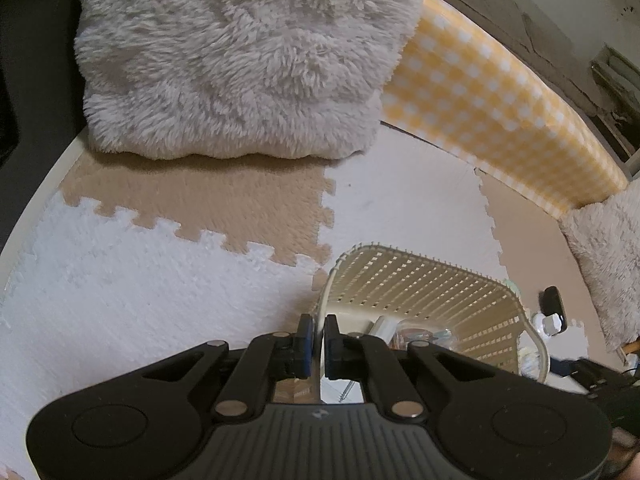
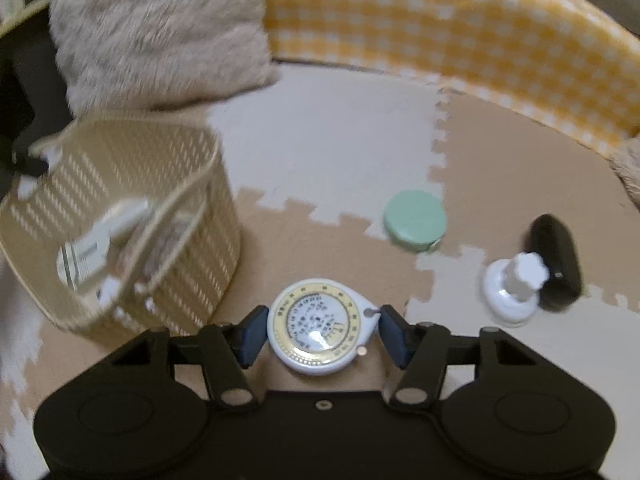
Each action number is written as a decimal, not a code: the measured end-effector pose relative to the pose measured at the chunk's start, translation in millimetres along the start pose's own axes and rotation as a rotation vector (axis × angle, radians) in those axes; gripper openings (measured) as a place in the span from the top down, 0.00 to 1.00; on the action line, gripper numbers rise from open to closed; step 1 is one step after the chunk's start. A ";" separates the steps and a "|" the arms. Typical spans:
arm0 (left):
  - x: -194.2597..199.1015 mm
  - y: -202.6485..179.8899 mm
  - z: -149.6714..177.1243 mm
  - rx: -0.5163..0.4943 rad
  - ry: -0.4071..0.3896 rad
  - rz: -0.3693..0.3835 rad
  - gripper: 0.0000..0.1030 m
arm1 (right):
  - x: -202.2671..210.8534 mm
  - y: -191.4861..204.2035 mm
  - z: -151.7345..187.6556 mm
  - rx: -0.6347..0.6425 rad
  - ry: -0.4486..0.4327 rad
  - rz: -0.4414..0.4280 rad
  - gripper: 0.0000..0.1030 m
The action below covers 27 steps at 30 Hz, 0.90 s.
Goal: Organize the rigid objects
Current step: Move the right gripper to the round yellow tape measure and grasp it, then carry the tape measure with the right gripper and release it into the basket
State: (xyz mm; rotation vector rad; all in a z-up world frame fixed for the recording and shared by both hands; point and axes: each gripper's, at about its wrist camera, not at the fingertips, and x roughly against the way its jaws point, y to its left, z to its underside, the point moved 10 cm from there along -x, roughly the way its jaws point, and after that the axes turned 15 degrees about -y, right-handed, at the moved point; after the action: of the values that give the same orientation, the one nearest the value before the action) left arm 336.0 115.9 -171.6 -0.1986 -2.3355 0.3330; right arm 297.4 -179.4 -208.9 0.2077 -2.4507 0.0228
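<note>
Gripping the near rim of the cream slatted basket (image 1: 432, 280), the left tool (image 1: 319, 346) has its pads pressed together on the thin plastic wall, as the left wrist view shows. The basket stands on the foam-mat floor (image 1: 140, 288), close to the middle of the mats, and already contains several items that cannot be identified from this angle. Risk noted: the pinch is on one narrow section of rim only, so any pull or twist of that hand could tip the basket and spill its contents, or the rim could slide out from between the pads.

In the right wrist view, the right tool (image 2: 322, 334) is spread around the round white dial tape measure (image 2: 320, 330), which lies flat on the floor just beside the basket (image 2: 120, 216). The left pad looks to be at or near the casing; the right pad stands clear, close to the pull tab. Risks noted: the casing is round, smooth and low, so an off-centre close could squirt it forward or catch the tab alone. The picture is blurred, so contact cannot be confirmed. A green round case (image 2: 414, 220), a white knob (image 2: 514, 286) and a black oblong object (image 2: 554, 258) wait further right, well clear.
</note>
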 end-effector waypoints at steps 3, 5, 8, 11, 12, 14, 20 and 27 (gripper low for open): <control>0.6 -2.2 0.2 -0.035 -0.003 -0.011 0.96 | 19.7 -4.1 -18.9 -0.048 -0.052 0.002 0.41; 0.6 -4.2 0.2 -0.062 -0.006 -0.022 0.96 | 34.6 -2.3 -31.6 -0.065 -0.095 -0.014 0.41; 0.4 -5.8 0.0 -0.091 -0.009 -0.035 0.96 | 51.8 4.8 -46.7 -0.075 -0.141 -0.040 0.41; 0.3 -7.4 0.0 -0.116 -0.012 -0.044 0.96 | 61.1 21.0 -61.1 -0.070 -0.175 -0.076 0.41; 0.5 -7.8 0.0 -0.124 -0.014 -0.046 0.96 | 61.8 27.5 -64.7 -0.069 -0.180 -0.091 0.41; 0.5 -9.0 0.0 -0.140 -0.017 -0.049 0.96 | 60.4 44.1 -70.5 -0.067 -0.178 -0.128 0.41; 0.3 -8.1 -0.4 -0.133 -0.017 -0.043 0.96 | 38.2 97.7 -80.2 -0.048 -0.146 -0.225 0.41; 0.4 -8.8 -0.3 -0.129 -0.014 -0.039 0.96 | -4.8 149.5 -71.7 0.023 -0.062 -0.266 0.41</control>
State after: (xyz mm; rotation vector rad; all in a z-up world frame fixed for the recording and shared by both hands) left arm 335.5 107.6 -168.5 -0.2137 -2.3736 0.1654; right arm 322.9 -26.1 -150.7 0.5497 -2.4653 -0.0721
